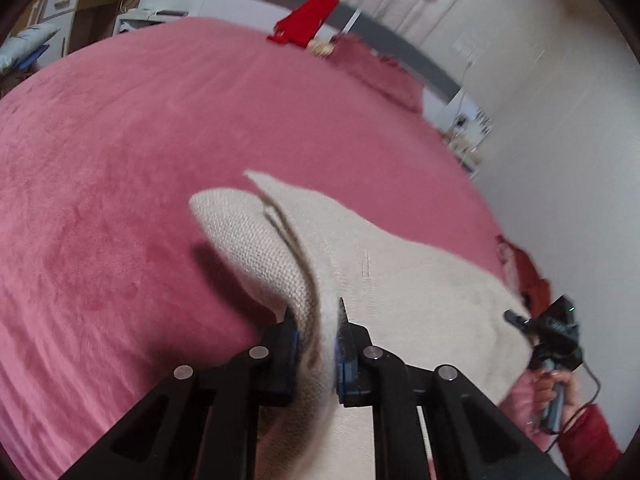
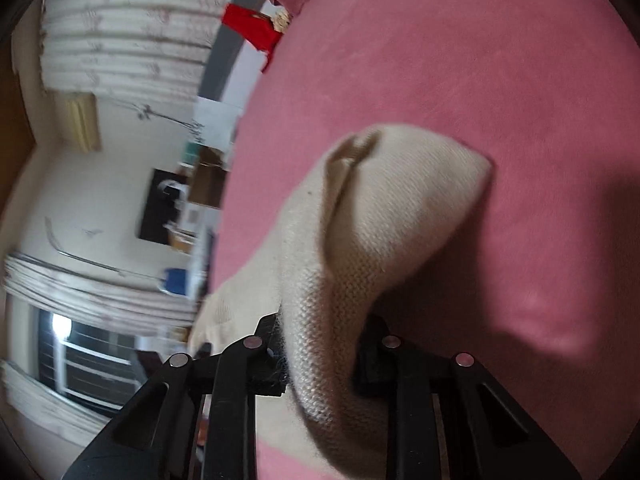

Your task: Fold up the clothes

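Over the pink plush bedspread [image 1: 132, 168], a cream knit garment [image 1: 404, 280] hangs and drapes, pinched at two places. Left gripper [image 1: 318, 332]: jaws pressed together on a bunched edge of the knit, the fabric squeezed between the blue-padded fingers. Right gripper [image 2: 320, 344]: likewise clamped on a thick gather of the same knit. In the left wrist view the right tool also shows at the far lower right, held in a hand [image 1: 554, 386] with a red sleeve behind it.

The garment (a sweater, most likely; a brownish inner trim runs along one seam) is partly lifted. A rounded fold of it stands clear above the bedspread and throws a shadow; the rest trails back toward the person. Both views are motion-blurred.

Progress, as a judgement: the knit is not lying in a flat, squared stack. It is in the air between two grips, so a fold or a spreading-out is under way. Which one, the pictures do not settle: the pose fits a shake-out to lay it flat as well as carrying one edge over onto another.

Other cloth: a red garment [image 1: 306, 20] at the far bed edge by the grey headboard [image 1: 400, 40], and a pink pillow [image 1: 380, 72] near it.

Writing, brands, labels: none readable in either view.
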The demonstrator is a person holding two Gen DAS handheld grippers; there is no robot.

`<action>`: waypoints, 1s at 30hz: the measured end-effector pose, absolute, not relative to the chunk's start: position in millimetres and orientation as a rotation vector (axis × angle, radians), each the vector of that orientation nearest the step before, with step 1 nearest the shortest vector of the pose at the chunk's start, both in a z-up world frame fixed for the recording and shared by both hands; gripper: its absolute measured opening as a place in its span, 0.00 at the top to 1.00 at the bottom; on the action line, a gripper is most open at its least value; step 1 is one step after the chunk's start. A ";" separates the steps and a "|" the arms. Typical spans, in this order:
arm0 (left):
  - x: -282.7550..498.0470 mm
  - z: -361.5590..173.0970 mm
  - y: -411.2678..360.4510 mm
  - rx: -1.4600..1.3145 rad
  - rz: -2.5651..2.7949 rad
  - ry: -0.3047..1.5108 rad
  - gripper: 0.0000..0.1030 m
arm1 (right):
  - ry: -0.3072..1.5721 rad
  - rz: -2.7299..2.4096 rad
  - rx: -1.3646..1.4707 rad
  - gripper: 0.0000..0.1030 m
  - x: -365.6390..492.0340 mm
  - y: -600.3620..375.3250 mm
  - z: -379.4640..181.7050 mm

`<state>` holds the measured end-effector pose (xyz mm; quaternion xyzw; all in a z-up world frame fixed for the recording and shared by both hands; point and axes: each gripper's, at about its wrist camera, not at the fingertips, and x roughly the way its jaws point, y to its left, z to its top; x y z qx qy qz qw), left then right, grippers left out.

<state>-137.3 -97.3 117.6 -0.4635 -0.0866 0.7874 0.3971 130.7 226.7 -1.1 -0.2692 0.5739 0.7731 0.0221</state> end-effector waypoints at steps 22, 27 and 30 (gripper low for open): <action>-1.1 156.3 -167.4 -1.122 1.928 -0.118 0.86 | 1.815 2.546 -0.815 0.77 297.2 129.1 101.5; 12.9 76.8 -161.7 -1.353 2.042 0.156 0.85 | 1.707 2.329 -0.985 0.75 335.0 125.5 23.5; 10.1 72.7 -174.9 -1.385 2.060 0.064 0.82 | 1.719 2.252 -0.987 0.55 352.3 131.9 -4.0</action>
